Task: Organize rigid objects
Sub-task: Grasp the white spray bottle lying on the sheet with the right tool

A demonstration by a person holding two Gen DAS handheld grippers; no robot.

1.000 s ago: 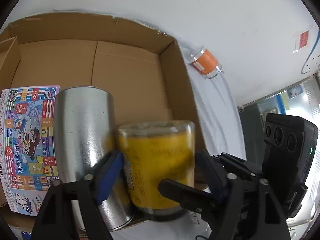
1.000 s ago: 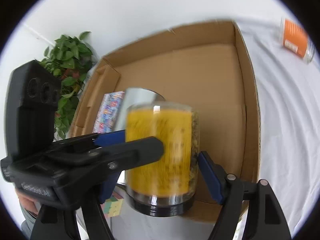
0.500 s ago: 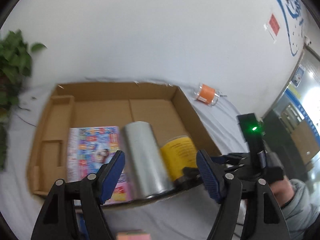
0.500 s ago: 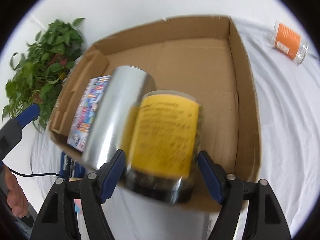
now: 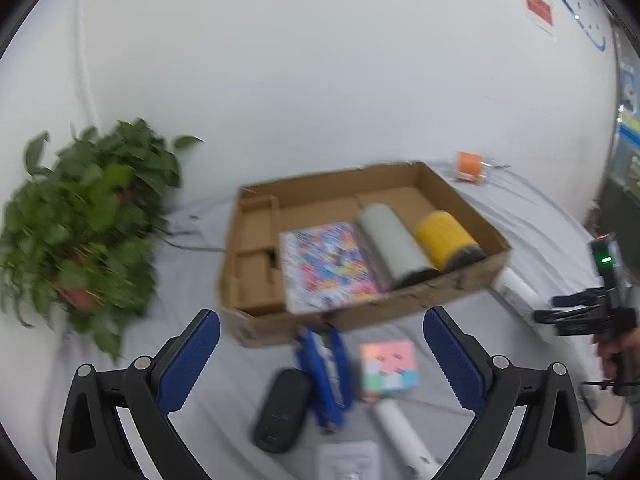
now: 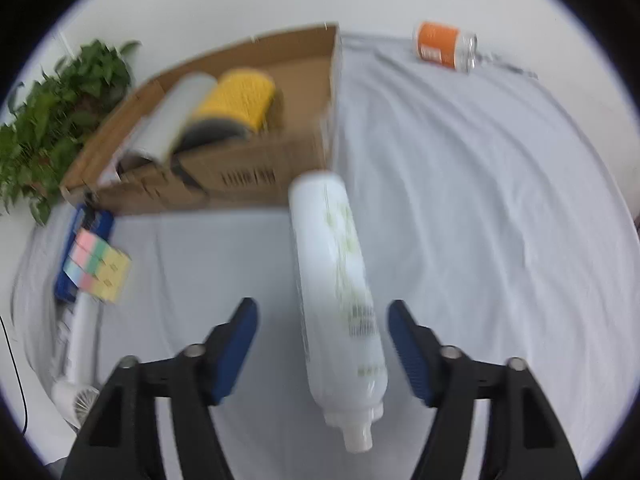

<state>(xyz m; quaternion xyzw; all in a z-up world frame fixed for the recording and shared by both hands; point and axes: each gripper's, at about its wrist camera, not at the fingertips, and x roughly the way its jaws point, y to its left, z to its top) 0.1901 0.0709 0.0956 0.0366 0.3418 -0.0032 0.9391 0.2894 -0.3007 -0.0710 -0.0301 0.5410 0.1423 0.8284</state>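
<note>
In the cardboard box [image 5: 452,280] lie a colourful book [image 5: 324,264], a silver can [image 5: 390,246] and a yellow jar [image 5: 442,234], side by side. My left gripper [image 5: 320,340] hangs back from the box, its jaws opening wide with nothing between them. Under it on the cloth are a pastel cube [image 5: 390,366], a blue pack [image 5: 324,372], a black oval case [image 5: 282,408] and a white tube [image 5: 400,426]. My right gripper [image 6: 322,320] points down at a white bottle [image 6: 336,272] lying on the cloth. Its jaws are closing with the bottle between them, and the pads stand apart from it.
An orange-labelled jar [image 6: 440,48] lies far back on the grey cloth [image 6: 460,200]. A leafy plant [image 5: 80,220] stands left of the box. A hand holds the right gripper [image 5: 560,310] at the right edge of the left wrist view. A small white fan [image 6: 80,396] lies at the left.
The yellow jar was let go and now lies in the box beside the silver can. Both grippers pulled back from the box; the right one moved over the white bottle, the left one spread wider.
</note>
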